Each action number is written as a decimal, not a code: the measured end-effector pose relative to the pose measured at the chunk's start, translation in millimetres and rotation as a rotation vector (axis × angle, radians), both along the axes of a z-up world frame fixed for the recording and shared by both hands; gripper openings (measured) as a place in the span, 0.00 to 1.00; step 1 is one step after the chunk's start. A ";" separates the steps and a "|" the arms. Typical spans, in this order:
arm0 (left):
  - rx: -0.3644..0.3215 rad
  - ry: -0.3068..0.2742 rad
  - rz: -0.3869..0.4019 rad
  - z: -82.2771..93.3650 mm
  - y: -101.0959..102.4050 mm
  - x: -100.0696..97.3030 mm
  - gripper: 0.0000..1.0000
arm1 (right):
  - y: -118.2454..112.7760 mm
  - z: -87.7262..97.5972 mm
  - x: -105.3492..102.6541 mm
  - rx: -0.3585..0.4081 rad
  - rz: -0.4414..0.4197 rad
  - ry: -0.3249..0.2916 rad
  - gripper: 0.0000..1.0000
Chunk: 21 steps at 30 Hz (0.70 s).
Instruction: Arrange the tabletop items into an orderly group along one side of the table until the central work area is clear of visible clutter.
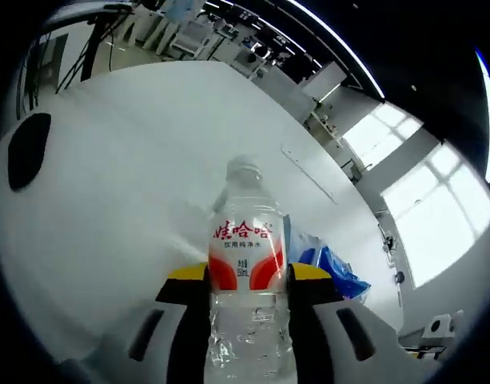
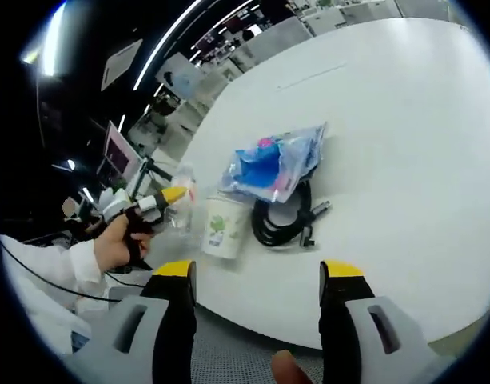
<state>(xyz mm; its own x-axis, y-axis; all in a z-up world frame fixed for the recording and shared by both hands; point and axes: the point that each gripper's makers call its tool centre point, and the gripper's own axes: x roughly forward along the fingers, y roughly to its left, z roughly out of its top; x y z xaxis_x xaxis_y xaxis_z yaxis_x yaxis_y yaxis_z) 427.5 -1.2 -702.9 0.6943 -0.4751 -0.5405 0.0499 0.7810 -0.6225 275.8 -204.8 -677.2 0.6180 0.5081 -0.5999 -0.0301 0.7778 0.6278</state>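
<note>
Water bottle (image 1: pixel 246 272) — between hand-held gripper (image 1: pixel 248 280) jaws

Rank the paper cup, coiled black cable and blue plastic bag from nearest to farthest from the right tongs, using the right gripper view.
1. paper cup: just ahead of the right tongs, left of centre.
2. coiled black cable: beside the cup, to its right.
3. blue plastic bag: behind both, farther across the table.

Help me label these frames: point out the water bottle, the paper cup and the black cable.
water bottle (image 1: pixel 246 264): left gripper view, on its red-and-white label.
paper cup (image 2: pixel 224 227): right gripper view, on its side wall.
black cable (image 2: pixel 278 226): right gripper view, on the coil.
</note>
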 end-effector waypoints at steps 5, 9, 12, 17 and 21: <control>0.015 -0.055 0.009 9.5 1.2 4.0 0.36 | 19.7 10.4 11.7 0.028 0.026 -0.023 0.61; 0.069 -0.133 -0.018 18.8 4.8 6.7 0.36 | 28.1 14.9 16.7 0.025 0.047 -0.037 0.61; 0.062 -0.166 -0.030 28.4 -0.1 4.4 0.36 | 32.3 19.1 20.9 0.023 0.054 -0.049 0.61; 0.087 -0.243 -0.090 40.4 -9.9 2.2 0.36 | 36.6 26.2 30.7 0.035 0.054 -0.066 0.61; 0.091 -0.268 -0.121 43.6 -16.3 -3.2 0.37 | 40.9 37.7 43.7 0.078 0.029 -0.088 0.60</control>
<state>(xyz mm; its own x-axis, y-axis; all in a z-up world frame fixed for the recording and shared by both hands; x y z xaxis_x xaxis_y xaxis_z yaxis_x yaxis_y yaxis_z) 424.3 -17.5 -659.2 0.7591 -0.5214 -0.3897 0.2990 0.8111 -0.5027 319.5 -163.9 -639.5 0.6513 0.5694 -0.5016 -0.1095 0.7246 0.6804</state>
